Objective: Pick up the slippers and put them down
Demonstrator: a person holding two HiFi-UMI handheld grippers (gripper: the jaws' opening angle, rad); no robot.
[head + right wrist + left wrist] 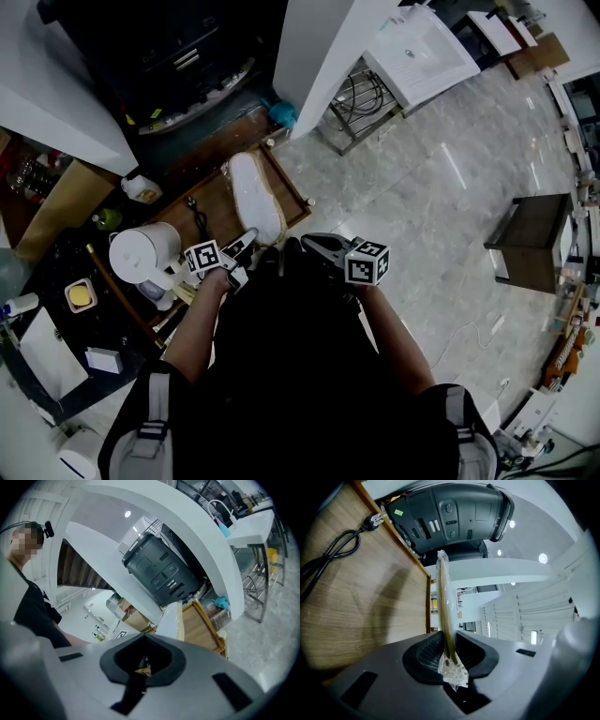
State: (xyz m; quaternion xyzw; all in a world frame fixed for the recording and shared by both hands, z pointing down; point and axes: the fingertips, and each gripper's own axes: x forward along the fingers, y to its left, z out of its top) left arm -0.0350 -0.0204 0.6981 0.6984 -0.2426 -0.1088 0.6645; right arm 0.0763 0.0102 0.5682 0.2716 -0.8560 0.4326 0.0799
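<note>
Slippers: a flat white pair sealed in clear plastic [253,192], lying on the wooden tray-top [211,214] at centre frame in the head view, with the near end towards me.
Left gripper: my left gripper [448,645] is clenched on the thin near edge of the slippers [443,597]. The crinkled film bunches up behind the pads and the pack stands edge-on between them.
Right gripper: my right gripper [143,663] has its jaws drawn together just right of the pack's near end. A tan sliver shows in the gap, and I cannot tell whether it is part of the slippers [172,620].
Weight: light, I judge, so one gripper should carry it.
Stiffness: thin soles that will likely flex and droop when held by one end.
Surface: the film is slick and loose, so it may slide over the soles or tear if I grip plastic alone.
Where to hold: across the sole edge at the near end, deep enough to catch the slipper and not just the wrap.
Nearby: a black power cord [335,555] lies on the wood to the left, clear of the pack.
</note>
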